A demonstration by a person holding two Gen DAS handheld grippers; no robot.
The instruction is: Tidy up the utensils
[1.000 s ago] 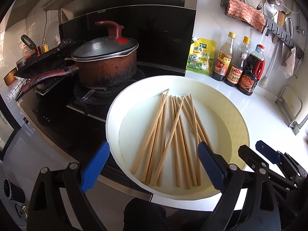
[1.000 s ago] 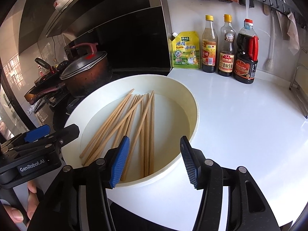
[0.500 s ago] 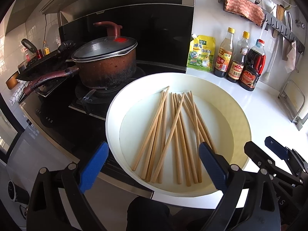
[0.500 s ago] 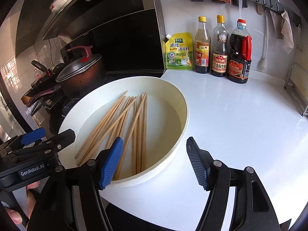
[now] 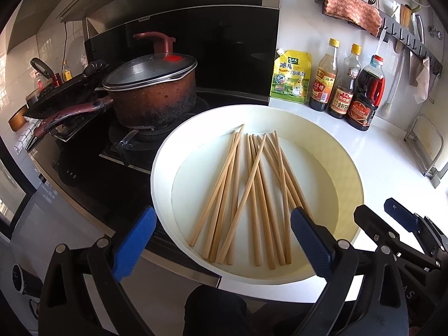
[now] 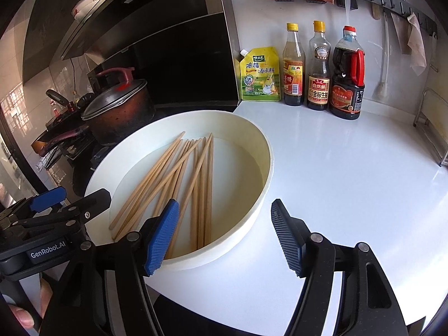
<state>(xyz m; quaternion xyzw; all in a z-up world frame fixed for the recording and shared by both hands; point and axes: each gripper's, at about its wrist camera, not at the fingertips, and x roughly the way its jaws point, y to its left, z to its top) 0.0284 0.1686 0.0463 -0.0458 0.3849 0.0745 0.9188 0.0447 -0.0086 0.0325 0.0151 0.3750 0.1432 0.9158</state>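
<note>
Several wooden chopsticks (image 5: 249,193) lie loosely crossed in a round white basin (image 5: 347,168) on the white counter beside the stove. They also show in the right wrist view (image 6: 179,184), in the same basin (image 6: 260,193). My left gripper (image 5: 221,240) is open and empty, held over the basin's near rim. My right gripper (image 6: 226,235) is open and empty, above the basin's near right rim. The right gripper shows at the lower right of the left wrist view (image 5: 392,218), and the left gripper at the lower left of the right wrist view (image 6: 56,210).
A lidded brown pot (image 5: 151,92) and a dark pan (image 5: 64,95) sit on the black stove to the left. A yellow seasoning pouch (image 6: 260,74) and three sauce bottles (image 6: 319,67) stand at the back wall. A metal rack (image 6: 431,123) stands far right.
Both grippers have drawn back and up a little from the basin. The right gripper's jaws have opened wider. The chopsticks have not moved.
</note>
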